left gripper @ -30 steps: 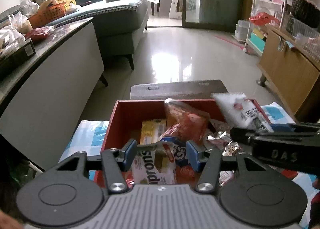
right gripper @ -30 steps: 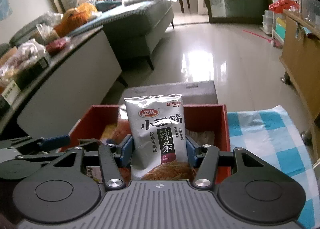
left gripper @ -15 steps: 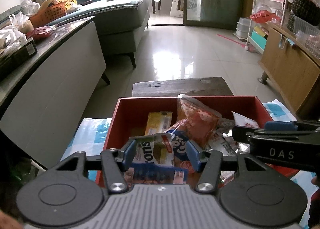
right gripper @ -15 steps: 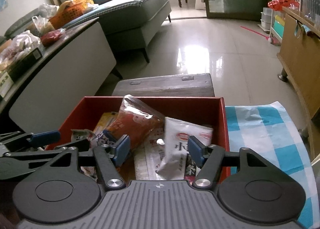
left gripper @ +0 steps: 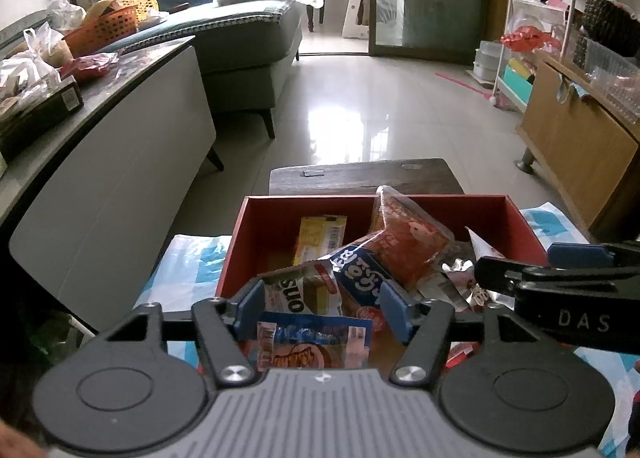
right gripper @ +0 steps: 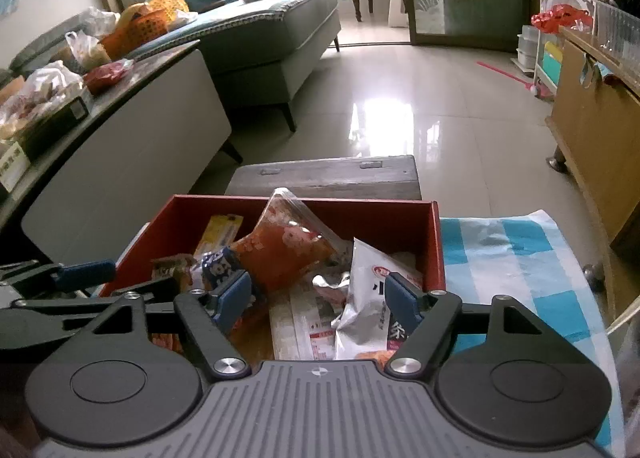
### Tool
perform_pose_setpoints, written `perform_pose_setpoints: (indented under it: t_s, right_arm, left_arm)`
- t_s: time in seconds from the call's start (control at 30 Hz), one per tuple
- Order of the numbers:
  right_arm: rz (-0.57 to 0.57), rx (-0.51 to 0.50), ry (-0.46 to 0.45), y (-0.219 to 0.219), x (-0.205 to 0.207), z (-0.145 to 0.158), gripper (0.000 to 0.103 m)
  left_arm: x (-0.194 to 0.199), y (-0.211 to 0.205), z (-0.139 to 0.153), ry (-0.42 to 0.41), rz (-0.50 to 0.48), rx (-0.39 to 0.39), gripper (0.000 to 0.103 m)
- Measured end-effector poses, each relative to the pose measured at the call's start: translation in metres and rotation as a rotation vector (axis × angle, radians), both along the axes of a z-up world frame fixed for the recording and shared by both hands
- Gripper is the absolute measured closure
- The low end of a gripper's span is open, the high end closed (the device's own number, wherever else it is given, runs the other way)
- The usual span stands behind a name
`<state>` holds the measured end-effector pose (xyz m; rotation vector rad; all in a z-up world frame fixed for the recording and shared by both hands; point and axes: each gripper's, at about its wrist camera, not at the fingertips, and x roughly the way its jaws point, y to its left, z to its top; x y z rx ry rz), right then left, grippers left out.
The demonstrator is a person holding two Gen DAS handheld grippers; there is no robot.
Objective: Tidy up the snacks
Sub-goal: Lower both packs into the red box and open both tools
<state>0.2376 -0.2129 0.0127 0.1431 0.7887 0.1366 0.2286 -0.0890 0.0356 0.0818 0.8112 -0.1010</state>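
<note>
A red box [left gripper: 516, 218] [right gripper: 436, 242] on the checked cloth holds several snack packs: an orange bag [left gripper: 412, 242] [right gripper: 280, 250], a yellow pack [left gripper: 320, 234], a blue pack [left gripper: 360, 270], and a silver spicy-strip pack [right gripper: 368, 290] lying at the right side. My left gripper [left gripper: 322, 308] is open over the box's near left edge, with packs showing loose between its fingers. My right gripper [right gripper: 316, 298] is open and empty just above the silver pack. The right gripper's side shows in the left wrist view [left gripper: 560, 290].
A dark wooden stool [left gripper: 364, 176] [right gripper: 328, 174] stands just beyond the box. A grey-white counter [left gripper: 120, 162] with bags and a basket runs along the left. A wooden cabinet [left gripper: 580, 146] is on the right. Blue-white checked cloth [right gripper: 504, 254] lies right of the box.
My right gripper opened and dropped the silver spicy-strip pack into the box, then drew back a little. My left gripper also pulled back slightly, staying open.
</note>
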Motion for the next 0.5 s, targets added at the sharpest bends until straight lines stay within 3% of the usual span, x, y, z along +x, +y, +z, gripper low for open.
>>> perform_pose_setpoints:
  t_s: [0.5]
  right_arm:
    - [-0.015,-0.026,0.011,0.005,-0.028,0.007,0.014]
  left_arm:
    - [-0.024,0.007,0.005,0.002,0.011,0.004,0.037]
